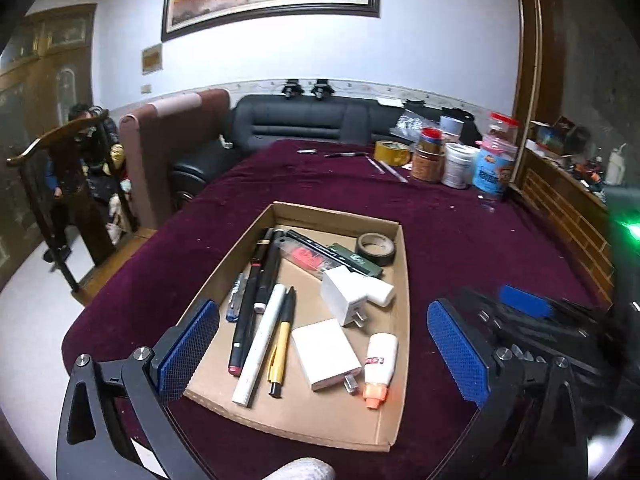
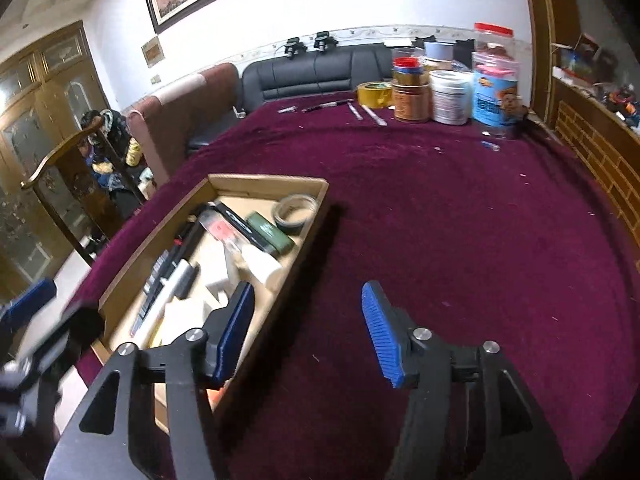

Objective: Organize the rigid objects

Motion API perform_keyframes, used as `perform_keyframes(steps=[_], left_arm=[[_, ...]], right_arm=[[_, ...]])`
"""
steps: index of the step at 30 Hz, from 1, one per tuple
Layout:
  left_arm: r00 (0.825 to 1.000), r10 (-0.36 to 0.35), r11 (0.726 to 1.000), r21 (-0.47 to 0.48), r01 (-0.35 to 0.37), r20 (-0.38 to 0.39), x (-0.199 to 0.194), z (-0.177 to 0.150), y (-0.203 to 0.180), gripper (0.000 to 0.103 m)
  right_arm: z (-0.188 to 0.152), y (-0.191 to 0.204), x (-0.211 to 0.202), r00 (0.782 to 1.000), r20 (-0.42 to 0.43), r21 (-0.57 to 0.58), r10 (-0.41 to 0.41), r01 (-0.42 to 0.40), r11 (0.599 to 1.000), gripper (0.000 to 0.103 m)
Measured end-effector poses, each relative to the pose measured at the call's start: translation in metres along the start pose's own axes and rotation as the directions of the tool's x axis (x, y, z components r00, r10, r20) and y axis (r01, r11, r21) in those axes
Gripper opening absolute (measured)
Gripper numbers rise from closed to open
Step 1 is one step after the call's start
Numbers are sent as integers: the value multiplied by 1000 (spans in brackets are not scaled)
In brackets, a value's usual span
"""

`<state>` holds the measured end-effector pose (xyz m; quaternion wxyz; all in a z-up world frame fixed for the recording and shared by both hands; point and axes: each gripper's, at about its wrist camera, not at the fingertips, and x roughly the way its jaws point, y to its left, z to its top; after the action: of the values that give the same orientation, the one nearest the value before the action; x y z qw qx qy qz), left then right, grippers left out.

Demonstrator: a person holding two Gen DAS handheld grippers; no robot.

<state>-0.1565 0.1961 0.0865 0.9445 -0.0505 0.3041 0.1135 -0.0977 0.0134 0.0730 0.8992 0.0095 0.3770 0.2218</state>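
Left gripper is standing with its jaws spread wide and holding nothing, hovering over the near end of a shallow cardboard tray; its two blue pads are straddling the tray's near half without touching the contents. Lying in the tray between and ahead of those pads: a row of pens and markers along the left wall, a white tube, a yellow pen, two white plug adapters, a small glue bottle, and at the far end a roll of dark tape. Right gripper is sitting partly open and empty, its left pad overlapping the tray's right wall, its right pad over bare maroon cloth. Ahead and right of this claw the cloth is lying open as far as a cluster of jars and tubs at the far edge. The left gripper's pad is showing, blurred, at the left border of the right wrist view.
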Motion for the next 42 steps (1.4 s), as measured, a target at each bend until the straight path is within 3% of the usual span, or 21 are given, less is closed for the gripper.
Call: perform_keyframes(steps=[2, 15, 28, 42], left_arm=[[1000, 0, 1000, -11, 0, -18, 4, 0, -1, 102], [990, 42, 998, -37, -48, -137, -2, -17, -10, 102], [989, 7, 998, -57, -15, -145, -6, -23, -6, 102], [984, -2, 994, -110, -18, -177, 15, -28, 17, 102]], right_arm=[[-8, -3, -4, 1000, -2, -8, -25, 25, 1000, 66], [-43, -4, -10, 999, -32, -34, -37, 36, 999, 67], [-61, 16, -13, 998, -55, -83, -40, 35, 996, 67], [-63, 38, -6, 996, -63, -142, -70, 60, 988, 67]])
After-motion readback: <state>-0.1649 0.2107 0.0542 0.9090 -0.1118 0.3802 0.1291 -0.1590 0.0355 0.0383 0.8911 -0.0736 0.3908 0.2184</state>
